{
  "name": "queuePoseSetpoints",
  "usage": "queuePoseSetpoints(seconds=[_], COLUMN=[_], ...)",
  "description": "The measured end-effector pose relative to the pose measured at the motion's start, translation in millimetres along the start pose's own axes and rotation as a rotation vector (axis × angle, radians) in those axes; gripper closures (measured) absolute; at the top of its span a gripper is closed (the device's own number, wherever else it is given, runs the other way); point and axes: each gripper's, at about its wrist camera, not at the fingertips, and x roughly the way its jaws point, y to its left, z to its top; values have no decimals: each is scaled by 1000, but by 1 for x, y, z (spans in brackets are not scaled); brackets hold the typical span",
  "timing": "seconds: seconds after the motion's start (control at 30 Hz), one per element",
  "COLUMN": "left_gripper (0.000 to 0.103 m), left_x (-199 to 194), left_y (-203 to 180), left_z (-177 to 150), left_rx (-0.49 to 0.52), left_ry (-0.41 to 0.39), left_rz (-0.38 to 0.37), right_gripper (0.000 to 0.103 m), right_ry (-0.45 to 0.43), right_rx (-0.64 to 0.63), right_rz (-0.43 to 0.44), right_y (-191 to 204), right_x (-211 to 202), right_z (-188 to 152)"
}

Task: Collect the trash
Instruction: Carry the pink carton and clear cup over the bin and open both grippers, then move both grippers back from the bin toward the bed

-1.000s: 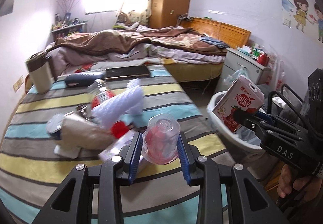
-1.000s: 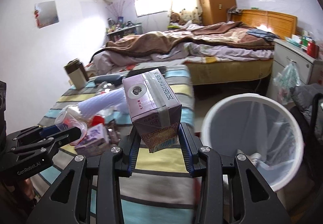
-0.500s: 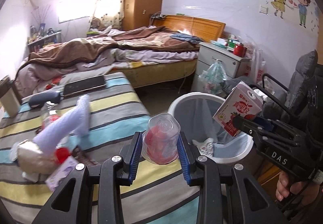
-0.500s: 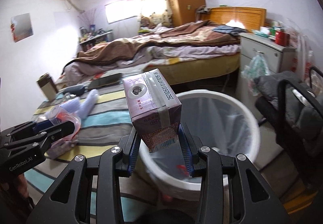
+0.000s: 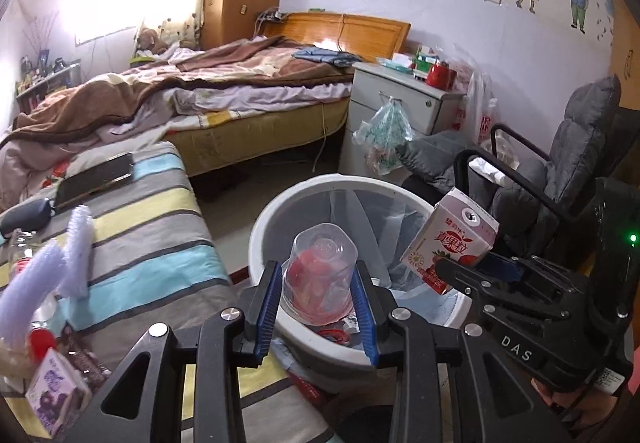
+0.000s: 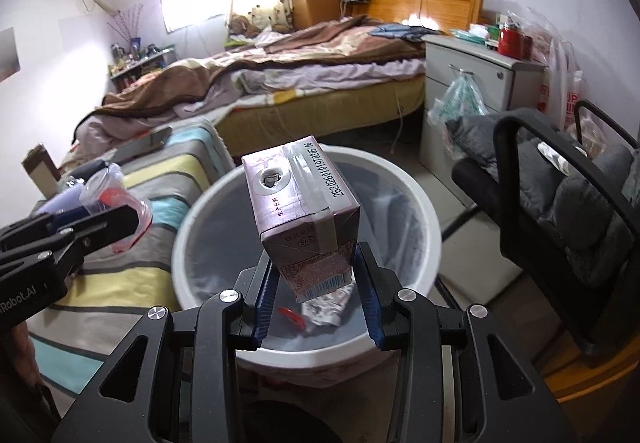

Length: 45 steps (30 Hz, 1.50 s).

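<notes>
Nearest me, my left gripper [image 5: 318,293] is clamped on a clear plastic cup [image 5: 320,275], base up, over the bin's near rim. My right gripper [image 6: 316,275] pinches a milk carton [image 6: 300,211], long axis toward 12 o'clock. The white bin [image 6: 432,227] opens directly below both. Carton sits nearer centre. Bin bottom mostly hidden; 2 scraps inside, unclear what.
</notes>
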Motion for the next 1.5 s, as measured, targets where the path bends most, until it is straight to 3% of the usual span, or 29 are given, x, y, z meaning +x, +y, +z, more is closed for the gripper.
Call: queuePoseSetpoints(seconds=[0.2,0.33,0.37,0.43,0.47,0.7,0.93,1.5], left_gripper=[66,44,44,44,44,44,44,43], left_x=[23,26,26,25,24,8,-20,-96], left_y=[-5,-4,-2,1,2,6,27,104], left_z=[1,-2,-3,-3,-3,-9,-17,-55], left_rx=[-4,-14,-22,-31,-31,-36,-68,-188], left_ry=[39,30,32,35,33,15,-16,-94], left_rz=[-13,-13,-20,-20,-12,-8,43,241], right_gripper=[62,61,60,45,44,44,44,44], right_ry=[40,70,70,64,61,40,-6,-38], right_rx=[-17,-21,-23,-28,-31,-22,-25,-109], right_rz=[-33,-52,-50,-61,-61,-52,-18,111], right_y=[-6,-10,-10,-10,-9,-4,11,76], right_x=[10,17,17,15,13,5,-6,-9], right_z=[0,-2,-3,-3,-4,-2,0,-3])
